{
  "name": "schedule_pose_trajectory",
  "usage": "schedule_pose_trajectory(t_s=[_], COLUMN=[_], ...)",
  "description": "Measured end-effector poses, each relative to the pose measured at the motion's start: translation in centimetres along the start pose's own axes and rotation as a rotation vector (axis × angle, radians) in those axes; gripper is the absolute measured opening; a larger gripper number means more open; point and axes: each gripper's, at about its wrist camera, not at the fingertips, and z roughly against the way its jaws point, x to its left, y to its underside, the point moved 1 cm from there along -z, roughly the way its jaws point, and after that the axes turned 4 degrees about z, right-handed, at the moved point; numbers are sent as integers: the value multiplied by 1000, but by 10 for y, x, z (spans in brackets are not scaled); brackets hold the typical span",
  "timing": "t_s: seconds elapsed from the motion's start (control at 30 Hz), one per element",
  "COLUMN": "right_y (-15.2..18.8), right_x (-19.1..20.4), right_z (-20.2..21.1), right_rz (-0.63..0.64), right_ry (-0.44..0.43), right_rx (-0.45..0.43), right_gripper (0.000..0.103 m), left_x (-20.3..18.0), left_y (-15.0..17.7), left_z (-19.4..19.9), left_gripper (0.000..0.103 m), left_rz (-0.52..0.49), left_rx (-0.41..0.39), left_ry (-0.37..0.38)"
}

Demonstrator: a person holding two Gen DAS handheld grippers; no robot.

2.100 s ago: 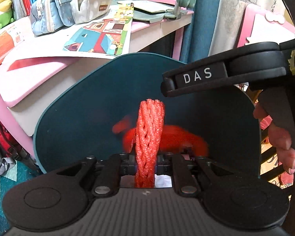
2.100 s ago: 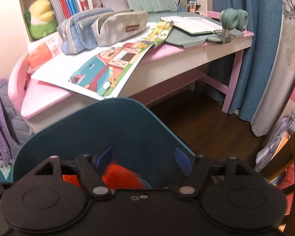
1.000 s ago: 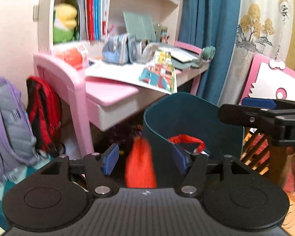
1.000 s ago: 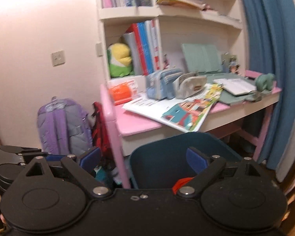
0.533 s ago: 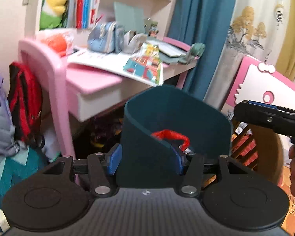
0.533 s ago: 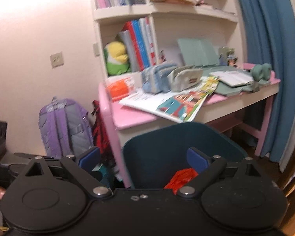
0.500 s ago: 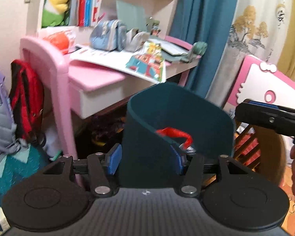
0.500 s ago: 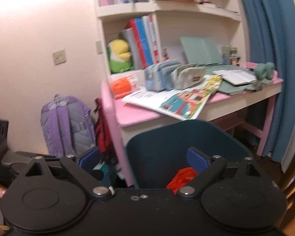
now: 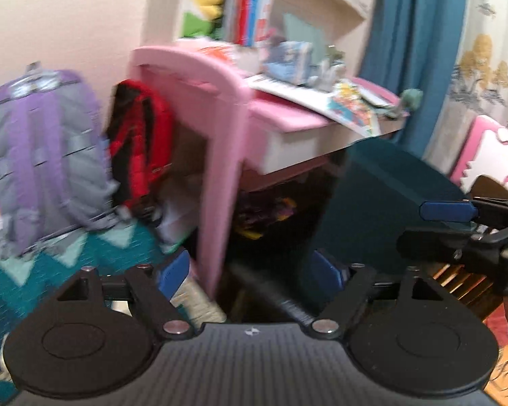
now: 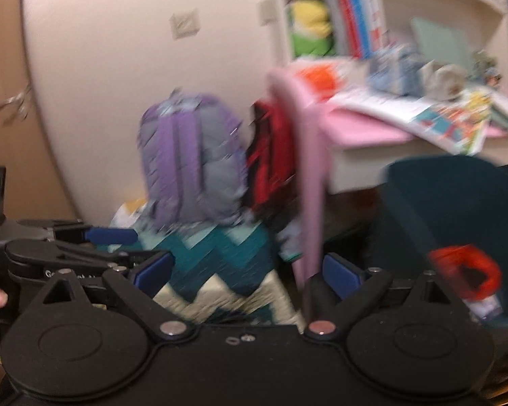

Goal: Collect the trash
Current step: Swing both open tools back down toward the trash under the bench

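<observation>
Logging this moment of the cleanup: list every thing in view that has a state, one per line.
Left tool: open, holding nothing.
Right tool: open, holding nothing.
Teal bin: upright, top open.
Red trash: lying inside the bin.
Purple backpack: upright beside the desk.
Red backpack: upright against the desk's side.
Pink desk: top cluttered with papers and pouches.

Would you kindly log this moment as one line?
left gripper: open, empty | right gripper: open, empty | red mesh trash: inside dark teal bin
</observation>
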Motion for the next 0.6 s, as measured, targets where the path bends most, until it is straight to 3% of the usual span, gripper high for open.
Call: schedule_pose_trajectory(t_s=[0.3, 0.6], right_y=[34, 84], right_x=[90, 134], right_z=[-92, -188], right_rz=[87, 115], right_ry=[-133, -129], right_rx=[139, 284], right_gripper=[99, 103], left_x=[116, 207], left_y=[55, 119], left_z=[16, 1], left_gripper=[84, 96], left_rz=[117, 204], left_rx=[52, 105], left_ry=[-191, -295])
